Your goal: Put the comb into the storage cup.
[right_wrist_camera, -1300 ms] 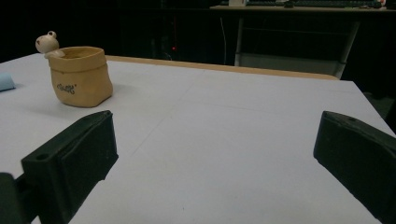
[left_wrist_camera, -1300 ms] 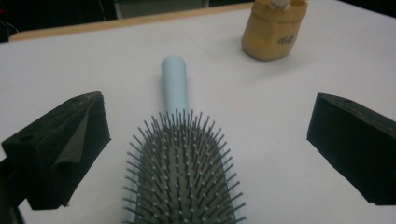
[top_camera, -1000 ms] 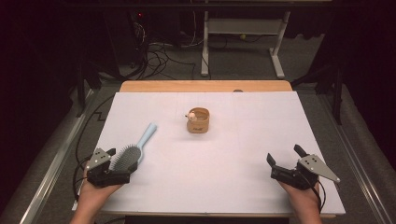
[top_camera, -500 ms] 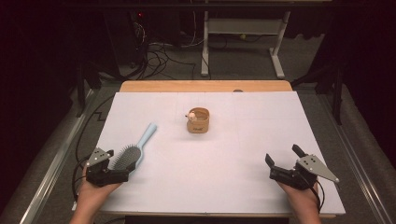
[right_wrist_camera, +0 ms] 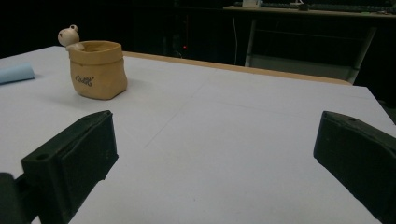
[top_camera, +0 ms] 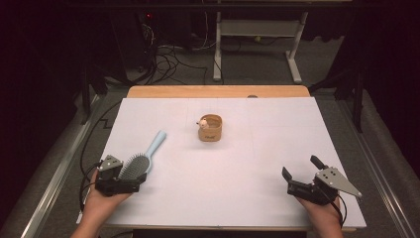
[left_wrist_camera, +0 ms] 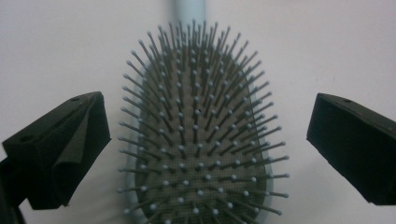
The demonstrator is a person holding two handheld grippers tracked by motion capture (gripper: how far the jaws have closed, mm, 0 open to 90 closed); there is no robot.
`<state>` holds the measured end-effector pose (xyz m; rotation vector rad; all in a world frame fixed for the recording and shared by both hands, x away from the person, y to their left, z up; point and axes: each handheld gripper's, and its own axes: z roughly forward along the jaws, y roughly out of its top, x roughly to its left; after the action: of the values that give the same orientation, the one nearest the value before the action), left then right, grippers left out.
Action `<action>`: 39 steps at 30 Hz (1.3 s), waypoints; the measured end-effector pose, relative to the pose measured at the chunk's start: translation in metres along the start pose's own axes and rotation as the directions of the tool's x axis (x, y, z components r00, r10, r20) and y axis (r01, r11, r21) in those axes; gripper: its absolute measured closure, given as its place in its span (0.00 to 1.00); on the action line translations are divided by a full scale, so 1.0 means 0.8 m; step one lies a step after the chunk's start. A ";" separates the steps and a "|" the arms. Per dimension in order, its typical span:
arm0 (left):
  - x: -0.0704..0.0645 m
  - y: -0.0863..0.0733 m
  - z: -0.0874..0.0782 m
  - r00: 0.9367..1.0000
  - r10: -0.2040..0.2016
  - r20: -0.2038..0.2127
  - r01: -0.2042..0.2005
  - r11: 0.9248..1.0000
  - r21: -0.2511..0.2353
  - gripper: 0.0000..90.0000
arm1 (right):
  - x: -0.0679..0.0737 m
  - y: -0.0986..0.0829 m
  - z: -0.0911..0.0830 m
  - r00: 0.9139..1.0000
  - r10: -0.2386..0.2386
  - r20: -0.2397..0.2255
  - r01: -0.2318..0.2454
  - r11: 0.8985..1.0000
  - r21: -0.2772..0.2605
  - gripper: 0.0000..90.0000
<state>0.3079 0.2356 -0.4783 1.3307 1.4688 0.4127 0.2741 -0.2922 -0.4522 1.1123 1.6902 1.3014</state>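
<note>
A light-blue hairbrush (top_camera: 140,162) lies bristles up on the white table top (top_camera: 237,198) at the near left, its handle pointing away toward the middle. My left gripper (top_camera: 124,176) is open, with one jaw on each side of the brush head (left_wrist_camera: 201,140) and a gap on both sides. In the left gripper view, the left gripper (left_wrist_camera: 205,126) touches no bristles. My right gripper (top_camera: 299,167) rests open at the near right with nothing between its jaws. In its own view, the right gripper (right_wrist_camera: 215,154) looks across bare table.
A small tan bag-shaped pot (top_camera: 210,127) with a little bear figure on its rim stands mid-table, also in the right gripper view as the pot (right_wrist_camera: 98,70). A wooden strip (top_camera: 218,91) edges the far side. Beyond it are cables and desk legs on the floor.
</note>
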 end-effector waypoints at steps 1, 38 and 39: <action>0.000 0.000 0.000 1.000 0.000 0.000 0.000 1.000 0.000 0.01 | 0.000 0.000 0.000 1.000 -0.002 -0.001 0.002 1.000 0.002 0.00; -0.009 0.017 0.036 0.967 0.195 -0.163 -0.135 0.938 0.320 0.02 | 0.004 -0.001 0.002 1.000 -0.019 -0.012 0.019 1.000 0.012 0.00; -0.009 0.018 0.039 0.965 0.202 -0.165 -0.137 0.931 0.338 0.02 | 0.004 -0.001 0.002 1.000 -0.020 -0.013 0.020 1.000 0.012 0.00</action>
<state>0.3400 0.2221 -0.4752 1.7304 1.6412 0.4382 0.2742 -0.2887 -0.4531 1.0936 1.7160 1.2900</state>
